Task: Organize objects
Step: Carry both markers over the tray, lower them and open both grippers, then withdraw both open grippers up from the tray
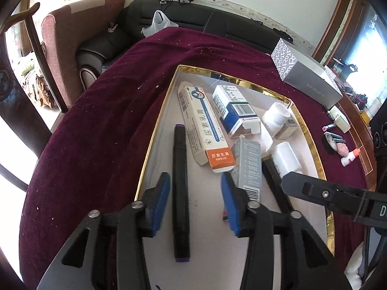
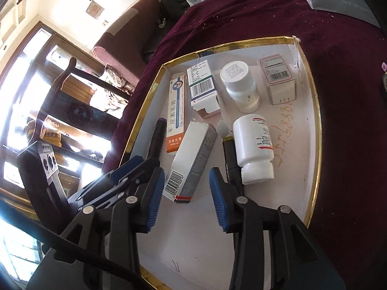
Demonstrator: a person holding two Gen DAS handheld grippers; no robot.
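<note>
Left wrist view: the left gripper (image 1: 194, 201) hangs with its blue-padded jaws spread wide and holding nothing, straddling a long black marker with purple ends (image 1: 180, 193) that lies flat near the left wall of the shallow white tray with a gold foil rim (image 1: 154, 133). The marker's body runs between the pads, touching neither as far as I can tell. Just beside the right pad lies a grey carton with a barcode (image 1: 249, 166); a white ointment box with an orange end (image 1: 205, 125) sits beyond the marker, toward the tray's far edge. The main risk, in my judgement, is that closing or lowering here lets the right pad nudge the grey carton, or that a pinch on the round marker rolls it against the tray wall.

Right wrist view: the right gripper (image 2: 186, 200) is likewise wide and empty, poised over the tray's near half. The same grey carton (image 2: 191, 162) lies tilted just ahead of its pads, its barcode end nearest. A white plastic bottle lying on its side (image 2: 254, 149) rests just right of the right pad, over a second black pen (image 2: 232, 159). A careless approach could knock the bottle rolling toward the tray's right edge.
</note>
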